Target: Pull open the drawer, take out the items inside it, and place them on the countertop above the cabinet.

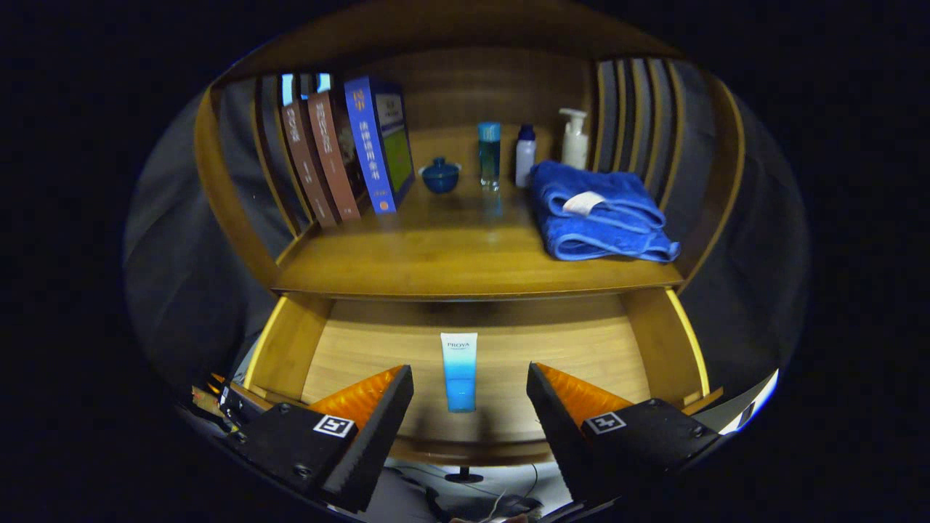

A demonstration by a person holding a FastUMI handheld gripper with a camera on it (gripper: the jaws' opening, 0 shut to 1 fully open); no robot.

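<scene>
One item lies in the open drawer [290, 349]: a tube [459, 372], flat on the drawer's wooden floor, its long axis running near to far, in line with the way the gripper [471, 407] looks. The darker end points toward the near side and the paler end toward the far side.

Going left to right across the near part of the scene: the left finger, then the tube in the gap, then the right finger. The fingers stand wide apart and hold nothing; neither touches the tube. The tube sits about midway between them and appears lower than their tips, so my reading is that the coming move turns on this alignment: the gripper is already centred on the tube and its closing direction crosses the tube's narrow width, so it mainly has to go down and forward before closing.

Above the drawer, the countertop [436, 261] carries, left to right, leaning books [341, 156], a small lidded cup [440, 175], three bottles [489, 154], and a folded towel [596, 214]. The bare stretch at the near middle looks the likeliest spot for setting the tube down.
</scene>
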